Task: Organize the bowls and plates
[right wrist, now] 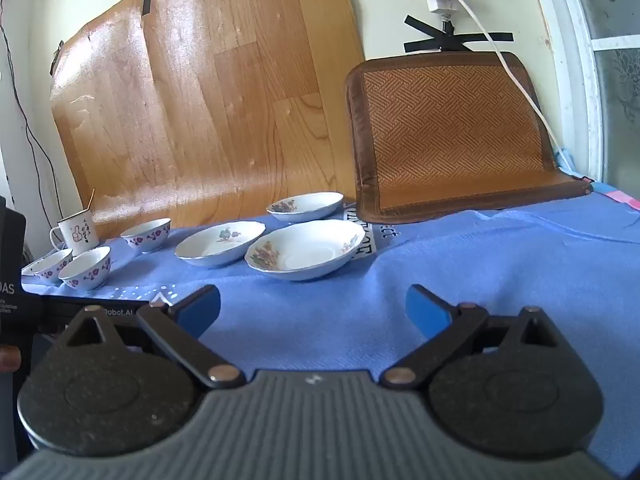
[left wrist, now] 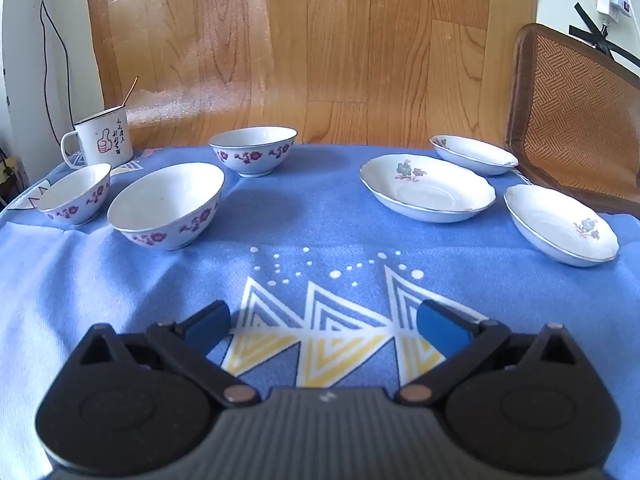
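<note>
- Six pieces of crockery sit loose on the blue cloth (left wrist: 320, 208), none stacked on another, so by my reckoning the sorting has not begun.
- Three bowls hold the left half of the left wrist view: the large bowl (left wrist: 166, 206) at centre left, the small bowl (left wrist: 76, 194) just beside it at the far left, and the far bowl (left wrist: 254, 150) standing apart near the upper middle.
- Three plates hold the right half of that view: the large plate (left wrist: 428, 190) right of centre, the back plate (left wrist: 474, 154) above it near the table's far edge, and the near plate (left wrist: 560, 224) at the right edge.
- In the right wrist view the same plates bunch in the middle, with the nearest of them (right wrist: 306, 250) well short of the claw.
- A mug (left wrist: 102, 140) with something thin sticking out of it stands in the upper left behind the bowls; I take it to be no part of the job.
- The left gripper (left wrist: 324, 324) fills the bottom of its frame, jaws spread wide with only patterned cloth between them.
- The right gripper (right wrist: 314, 308) is likewise spread wide over bare cloth, holding nothing.
- Everything is left to do, I judge: nest the bowls into one pile, gather the plates into another.
</note>
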A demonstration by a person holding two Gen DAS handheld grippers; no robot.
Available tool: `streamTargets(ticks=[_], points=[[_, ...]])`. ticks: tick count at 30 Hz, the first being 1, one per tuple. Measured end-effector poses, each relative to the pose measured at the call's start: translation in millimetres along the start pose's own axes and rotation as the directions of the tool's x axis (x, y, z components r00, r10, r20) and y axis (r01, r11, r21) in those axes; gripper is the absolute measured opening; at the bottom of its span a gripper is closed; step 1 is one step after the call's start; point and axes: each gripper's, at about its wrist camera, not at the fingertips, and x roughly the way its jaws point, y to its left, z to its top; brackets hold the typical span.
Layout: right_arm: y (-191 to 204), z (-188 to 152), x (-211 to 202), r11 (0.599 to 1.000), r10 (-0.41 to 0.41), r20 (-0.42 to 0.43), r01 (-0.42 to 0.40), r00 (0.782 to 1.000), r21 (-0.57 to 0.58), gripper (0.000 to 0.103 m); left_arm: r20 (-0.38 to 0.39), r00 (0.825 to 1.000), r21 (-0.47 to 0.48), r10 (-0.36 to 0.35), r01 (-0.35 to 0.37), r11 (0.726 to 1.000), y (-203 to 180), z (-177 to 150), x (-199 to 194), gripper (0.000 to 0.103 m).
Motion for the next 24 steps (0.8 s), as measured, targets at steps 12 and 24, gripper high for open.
streamTargets(ticks=[12,24], points=[[-1,-3,2,1.000,-0.006,0.001,0.006,1.000,0.008,0.101,-0.026,0.999,0.002,-0.023,0.023,1.000,3,1,-2,0.103],[3,-1,-6,0.997,-0.074,-0.009,0.074,0.997,-0.008,0.101,0.004,0.999,-0.004,-0.051,0.051,0.999,3,-16,-34,0.103]])
